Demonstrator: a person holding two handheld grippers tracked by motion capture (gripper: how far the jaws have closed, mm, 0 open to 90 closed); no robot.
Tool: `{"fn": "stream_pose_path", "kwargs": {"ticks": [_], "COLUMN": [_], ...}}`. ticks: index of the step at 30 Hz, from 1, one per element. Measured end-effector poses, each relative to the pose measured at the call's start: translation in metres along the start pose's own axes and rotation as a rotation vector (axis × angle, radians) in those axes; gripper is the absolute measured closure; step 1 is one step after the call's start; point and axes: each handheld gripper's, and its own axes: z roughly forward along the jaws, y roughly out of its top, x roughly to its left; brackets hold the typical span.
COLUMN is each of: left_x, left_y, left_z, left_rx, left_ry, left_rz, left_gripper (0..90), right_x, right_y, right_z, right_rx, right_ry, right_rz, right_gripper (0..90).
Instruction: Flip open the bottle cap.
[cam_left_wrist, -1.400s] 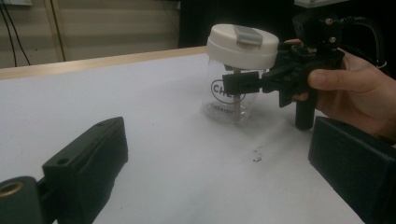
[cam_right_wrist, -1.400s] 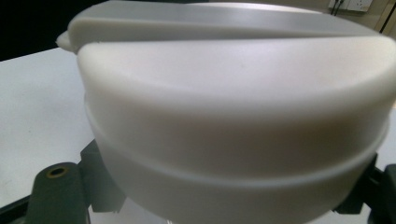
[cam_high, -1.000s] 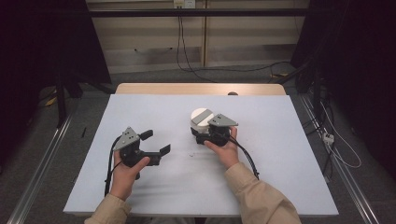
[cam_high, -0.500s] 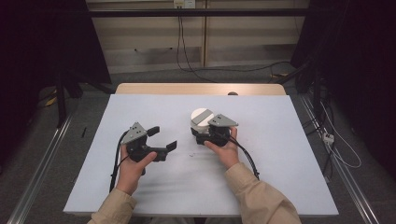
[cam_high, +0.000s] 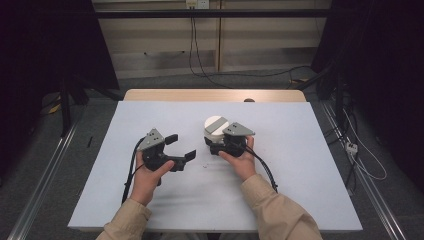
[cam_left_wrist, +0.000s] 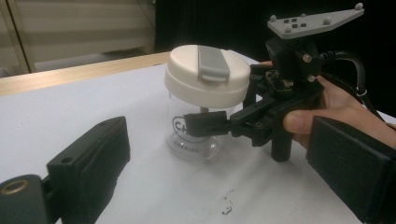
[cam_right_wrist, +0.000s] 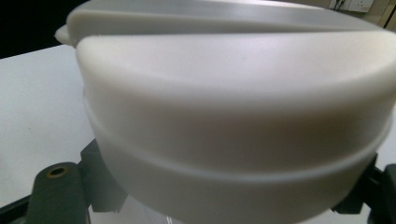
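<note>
Jar (cam_left_wrist: 198, 123) upright on table (cam_high: 310, 165), clamped in right tool (cam_left_wrist: 208, 125); left tool (cam_high: 176, 147) apart nearby.

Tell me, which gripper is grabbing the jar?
The right gripper: its jaws clamp the jar under its lid. The left gripper stands open, apart.

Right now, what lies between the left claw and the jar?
Only bare white table with a few small dark specks, as the left gripper view shows. The open left claw is apart from the jar, which the right claw grips.
</note>
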Motion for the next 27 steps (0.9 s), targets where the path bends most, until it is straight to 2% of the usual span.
{"fn": "stream_pose_path", "kwargs": {"ticks": [5, 7, 11, 15, 17, 19, 23, 27], "left_x": [0.002, 0.003, 0.005, 0.007, 0.007, 0.007, 0.007, 0.007], "left_y": [0.001, 0.002, 0.004, 0.007, 0.009, 0.01, 0.011, 0.014], "left_z": [0.001, 0.002, 0.006, 0.011, 0.014, 0.017, 0.023, 0.029], "left_rx": [0.001, -0.002, 0.013, 0.033, 0.047, 0.051, 0.075, 0.076], "left_ry": [0.0, 0.003, 0.019, 0.021, 0.028, 0.02, 0.019, -0.004], "left_rz": [-0.01, -0.019, -0.027, -0.028, -0.024, -0.022, -0.019, -0.022], "left_gripper": [7.8, 11.0, 20.9, 35.6, 39.1, 47.7, 56.5, 64.3], "right_x": [0.0, 0.0, 0.0, 0.0, 0.0, 0.0, 0.0, 0.0], "right_y": [0.0, 0.0, -0.001, -0.001, -0.001, -0.001, -0.001, -0.001], "right_z": [0.0, 0.0, 0.0, 0.0, 0.0, 0.0, 0.0, 0.0], "right_rx": [-0.001, -0.002, -0.002, -0.001, -0.001, -0.001, 0.0, 0.0], "right_ry": [0.003, 0.002, 0.003, 0.003, 0.003, 0.003, 0.003, 0.004], "right_rz": [0.0, 0.0, 0.0, 0.0, 0.0, 0.0, 0.0, 0.0], "right_gripper": [18.5, 18.5, 18.5, 18.5, 18.6, 18.5, 18.5, 18.5]}}
